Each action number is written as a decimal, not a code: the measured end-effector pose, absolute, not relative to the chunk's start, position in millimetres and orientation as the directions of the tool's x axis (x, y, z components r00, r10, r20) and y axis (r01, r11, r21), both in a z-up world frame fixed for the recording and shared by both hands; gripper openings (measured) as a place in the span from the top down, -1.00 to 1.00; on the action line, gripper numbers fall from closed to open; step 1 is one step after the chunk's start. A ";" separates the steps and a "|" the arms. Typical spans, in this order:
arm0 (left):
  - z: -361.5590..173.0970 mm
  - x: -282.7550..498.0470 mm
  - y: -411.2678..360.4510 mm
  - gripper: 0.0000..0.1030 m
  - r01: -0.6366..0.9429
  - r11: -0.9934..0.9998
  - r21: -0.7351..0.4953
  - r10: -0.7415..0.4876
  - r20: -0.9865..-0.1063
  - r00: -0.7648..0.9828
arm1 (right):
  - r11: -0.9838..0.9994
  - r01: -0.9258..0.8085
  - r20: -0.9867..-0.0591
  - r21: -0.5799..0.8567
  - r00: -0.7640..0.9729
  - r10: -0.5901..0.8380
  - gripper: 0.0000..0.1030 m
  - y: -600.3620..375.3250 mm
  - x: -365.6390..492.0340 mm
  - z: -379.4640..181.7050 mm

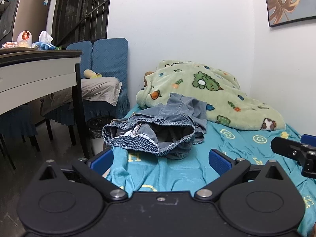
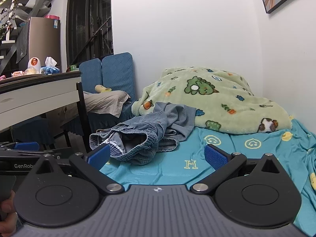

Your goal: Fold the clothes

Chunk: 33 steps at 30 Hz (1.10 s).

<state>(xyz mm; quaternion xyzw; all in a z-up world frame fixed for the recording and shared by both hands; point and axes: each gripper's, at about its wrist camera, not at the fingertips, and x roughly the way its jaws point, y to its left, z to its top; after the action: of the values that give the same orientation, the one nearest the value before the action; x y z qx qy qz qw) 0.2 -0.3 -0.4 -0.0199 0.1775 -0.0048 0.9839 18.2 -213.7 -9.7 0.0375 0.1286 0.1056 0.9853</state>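
Denim shorts point(image 1: 156, 132) are lying in a crumpled heap on the bed point(image 1: 246, 142), near its left edge, elastic waistband gaping toward the cameras. Right behind them a green blanket point(image 1: 207, 90) is bunching up against the wall, touching the shorts' far end. Left gripper point(image 1: 161, 158) is hovering low over the teal sheet just in front of the shorts, jaws spread wide, gripping nothing. Right gripper point(image 2: 158, 155) is doing the same, jaws wide apart, its left pad point(image 2: 98, 155) sitting right at the waistband. A desk point(image 1: 37, 69) with some clutter is standing off to the left.
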 end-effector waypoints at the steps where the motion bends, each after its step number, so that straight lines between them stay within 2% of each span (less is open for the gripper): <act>1: -0.8 0.4 -0.6 -0.99 0.005 0.999 -0.039 -0.018 -0.351 0.936 | 0.975 -0.197 -0.246 0.103 0.945 0.217 -1.00 -214.0 17.8 -9.9; 28: -11.7 4.1 -4.9 -1.00 0.056 0.998 -0.012 -0.056 -0.394 0.917 | 0.968 -0.187 -0.233 0.168 0.947 0.223 -1.00 -219.2 17.0 -17.8; 33: -11.6 4.4 -6.2 -0.99 0.054 0.999 -0.009 -0.053 -0.393 0.918 | 0.973 -0.182 -0.226 0.142 0.951 0.211 -1.00 -216.9 16.4 -19.3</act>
<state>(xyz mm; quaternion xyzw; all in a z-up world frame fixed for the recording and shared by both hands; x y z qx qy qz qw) 4.4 -6.2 -11.6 0.0009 0.2004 -0.0272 0.9793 16.4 -216.9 -19.3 0.0600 0.1208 0.0997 0.9858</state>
